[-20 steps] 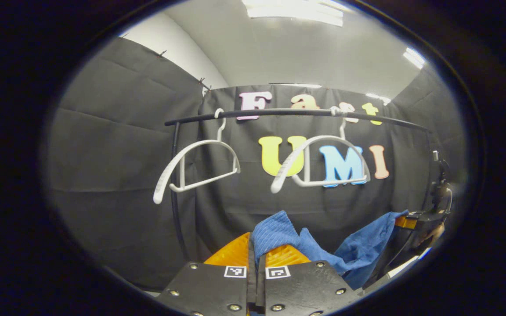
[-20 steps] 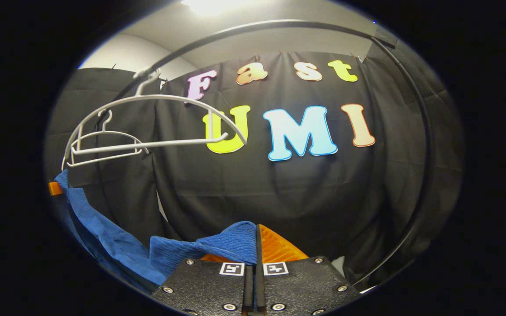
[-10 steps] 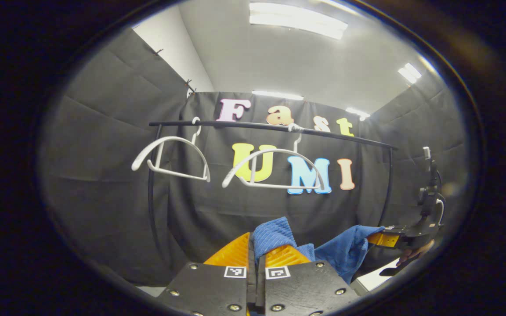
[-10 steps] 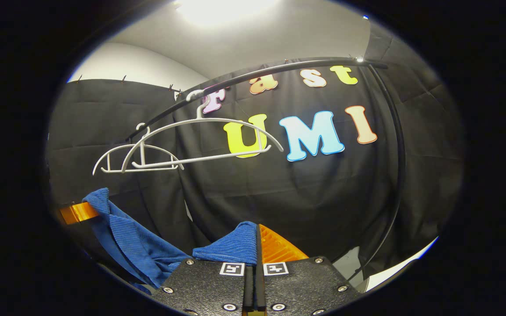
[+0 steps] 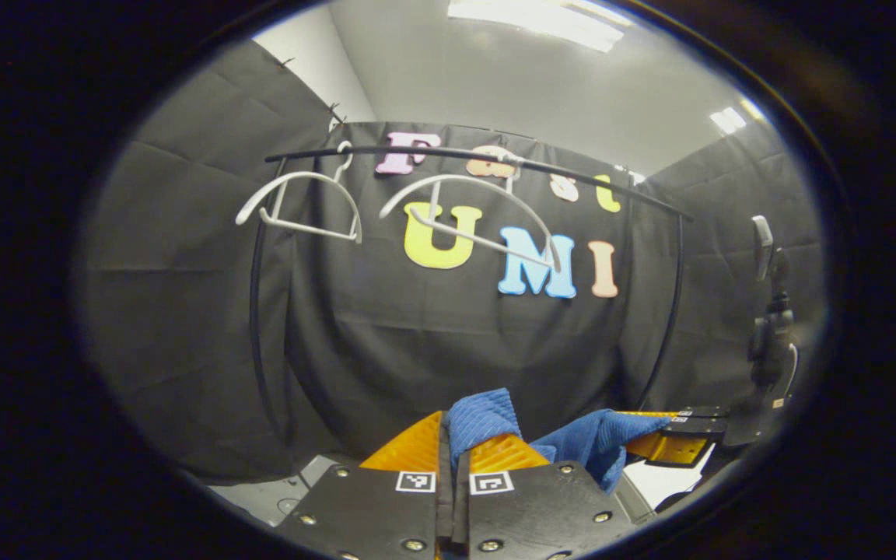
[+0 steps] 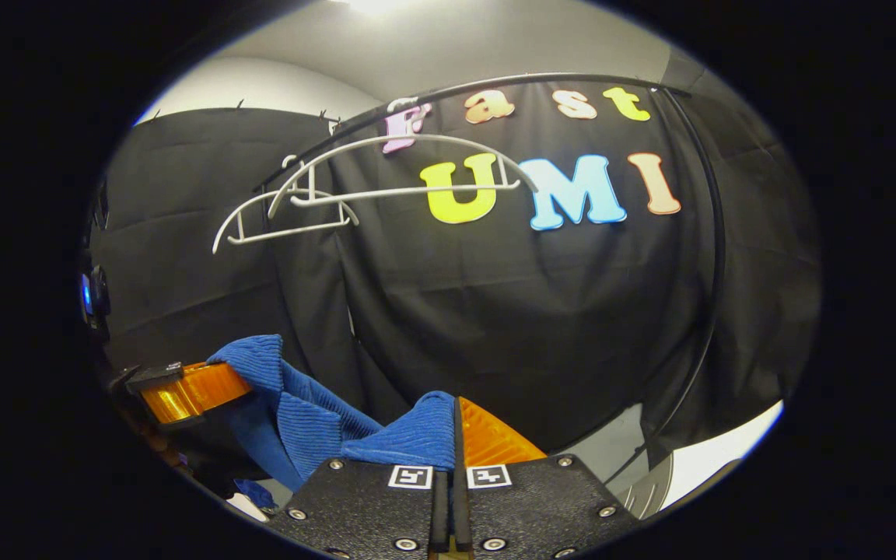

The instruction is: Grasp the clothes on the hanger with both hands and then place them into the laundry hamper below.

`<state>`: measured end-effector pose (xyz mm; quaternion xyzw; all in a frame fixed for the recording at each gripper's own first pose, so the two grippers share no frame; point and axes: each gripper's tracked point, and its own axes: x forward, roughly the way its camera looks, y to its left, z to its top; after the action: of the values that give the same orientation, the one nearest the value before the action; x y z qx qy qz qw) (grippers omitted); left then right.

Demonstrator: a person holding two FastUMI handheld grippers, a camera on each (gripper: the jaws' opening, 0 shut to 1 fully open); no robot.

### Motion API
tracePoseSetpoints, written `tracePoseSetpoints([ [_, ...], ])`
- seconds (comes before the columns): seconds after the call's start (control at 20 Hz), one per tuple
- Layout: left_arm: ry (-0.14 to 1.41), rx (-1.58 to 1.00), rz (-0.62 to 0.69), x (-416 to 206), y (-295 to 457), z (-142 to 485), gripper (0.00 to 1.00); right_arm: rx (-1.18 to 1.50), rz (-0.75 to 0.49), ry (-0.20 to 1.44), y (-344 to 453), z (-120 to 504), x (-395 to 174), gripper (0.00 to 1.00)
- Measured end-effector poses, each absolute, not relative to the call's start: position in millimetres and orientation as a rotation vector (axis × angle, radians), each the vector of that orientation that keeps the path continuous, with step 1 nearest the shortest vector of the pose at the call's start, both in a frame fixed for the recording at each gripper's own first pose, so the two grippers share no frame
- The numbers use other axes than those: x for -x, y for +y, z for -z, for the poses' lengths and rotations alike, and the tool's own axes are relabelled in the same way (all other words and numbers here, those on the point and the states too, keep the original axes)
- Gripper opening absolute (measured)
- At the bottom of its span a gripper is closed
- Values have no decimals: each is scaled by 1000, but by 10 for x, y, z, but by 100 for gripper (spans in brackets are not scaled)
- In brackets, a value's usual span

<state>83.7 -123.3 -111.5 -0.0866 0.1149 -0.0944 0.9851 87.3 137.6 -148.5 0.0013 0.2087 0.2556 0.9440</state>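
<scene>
Hangers [image 5: 300,204] sit higher in both views than a second ago, bare on the rail. Left gripper [image 5: 453,435] and right gripper [image 6: 454,424] have dropped, both clamped on the blue garment [image 6: 316,408]. Hamper next.

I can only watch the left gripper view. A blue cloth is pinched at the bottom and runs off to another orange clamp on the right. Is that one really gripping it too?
Observer: Yes. In the right gripper view, the right gripper is closed, with a fold of the blue cloth pinched between its fingers.
Operator: Is the cloth pulled tight between the two?
Observer: No. From that side it drapes over the left gripper, then dips in a loose fold before rising to the right one.
</scene>
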Motion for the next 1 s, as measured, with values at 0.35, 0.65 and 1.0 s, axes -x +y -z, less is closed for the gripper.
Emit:
tracePoseSetpoints([
  [0.35, 412, 135, 146, -680, -1196, 2063, 1, 115, -510, 557, 1298, 2293, -610, 3],
  [0.65, 584, 63, 122, -529, -1217, 2828, 1, 207, -497, 677, 1140, 2868, -376, 7],
  [1.0, 752, 69, 112, -8, -1156, 3420, 23, 270, -479, 773, 810, 3156, -68, 57],
])
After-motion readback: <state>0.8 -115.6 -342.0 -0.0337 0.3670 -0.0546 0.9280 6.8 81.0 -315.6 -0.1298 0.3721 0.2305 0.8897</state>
